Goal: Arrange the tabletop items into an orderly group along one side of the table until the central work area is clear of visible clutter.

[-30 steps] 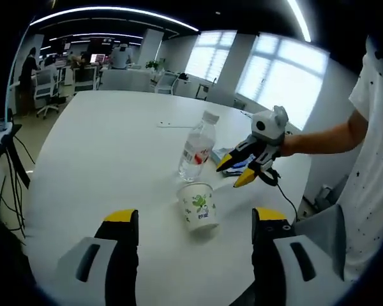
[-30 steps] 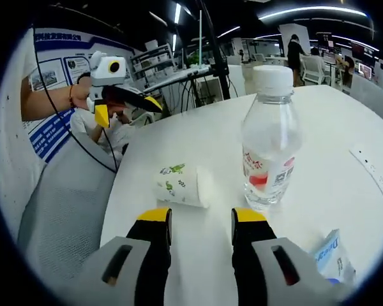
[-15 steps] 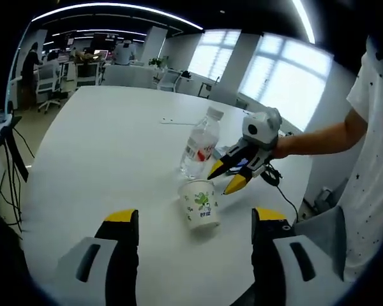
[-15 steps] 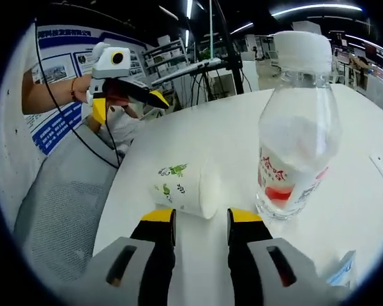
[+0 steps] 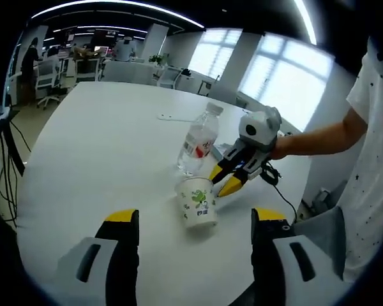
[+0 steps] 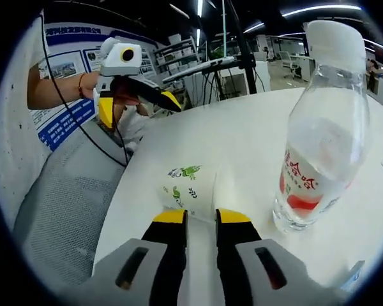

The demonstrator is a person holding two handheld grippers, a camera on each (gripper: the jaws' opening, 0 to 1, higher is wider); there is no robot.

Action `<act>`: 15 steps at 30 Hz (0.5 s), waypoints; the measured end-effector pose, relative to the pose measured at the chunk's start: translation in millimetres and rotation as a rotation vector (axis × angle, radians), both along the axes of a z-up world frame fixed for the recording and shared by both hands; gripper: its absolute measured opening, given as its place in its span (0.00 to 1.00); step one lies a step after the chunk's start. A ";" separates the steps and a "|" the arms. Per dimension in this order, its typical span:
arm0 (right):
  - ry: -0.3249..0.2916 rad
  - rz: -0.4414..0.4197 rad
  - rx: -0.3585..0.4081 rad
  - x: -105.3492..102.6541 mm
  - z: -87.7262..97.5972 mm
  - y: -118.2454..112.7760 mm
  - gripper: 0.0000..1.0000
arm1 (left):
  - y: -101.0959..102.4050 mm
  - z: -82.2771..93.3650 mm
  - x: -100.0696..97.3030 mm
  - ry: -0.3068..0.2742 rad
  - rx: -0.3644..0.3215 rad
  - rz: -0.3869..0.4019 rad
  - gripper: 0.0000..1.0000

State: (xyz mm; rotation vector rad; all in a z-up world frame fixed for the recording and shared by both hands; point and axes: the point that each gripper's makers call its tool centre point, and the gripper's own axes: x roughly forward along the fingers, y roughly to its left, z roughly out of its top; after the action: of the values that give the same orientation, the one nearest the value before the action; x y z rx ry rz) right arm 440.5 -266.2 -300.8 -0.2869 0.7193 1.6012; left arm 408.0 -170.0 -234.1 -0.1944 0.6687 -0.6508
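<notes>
A white paper cup with green leaf print lies on its side on the white table, mouth turned away from my left gripper. That gripper hovers just short of it, open wide. Just beyond the cup stands a clear water bottle with a red label. My right gripper reaches in from the right, its yellow tips at the cup's rim. In the right gripper view the cup lies just past my right gripper, whose jaws keep a narrow gap. The bottle rises on the right; the left gripper hangs open beyond the table edge.
A blue packet lies behind the bottle, seen again as the packet at the lower right. A thin white strip rests farther out on the table. The person's arm comes in from the right. Desks and chairs stand beyond the far edge.
My right gripper has moved in toward the cup's rim, and its jaws have narrowed from a wide gap to a slim one. The left gripper has stayed put.
</notes>
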 end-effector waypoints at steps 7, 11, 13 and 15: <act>0.007 0.016 0.003 -10.5 5.1 1.5 0.06 | -3.8 -0.3 -1.0 -0.001 -0.003 -0.008 0.72; 0.010 0.029 0.009 -17.3 8.8 3.4 0.04 | -3.5 -0.2 -1.2 -0.003 -0.003 -0.008 0.72; 0.016 0.038 0.005 -21.2 9.9 4.2 0.02 | -3.6 0.1 -1.5 -0.003 -0.003 -0.008 0.71; 0.018 0.049 0.005 -25.1 10.8 4.7 0.00 | -4.1 0.8 -1.7 -0.007 -0.004 -0.010 0.71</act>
State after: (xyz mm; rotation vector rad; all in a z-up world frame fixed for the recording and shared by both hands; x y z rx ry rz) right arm 415.4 -261.5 -290.0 -0.2889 0.7270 1.6538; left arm 406.3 -174.1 -233.3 -0.1926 0.6620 -0.6621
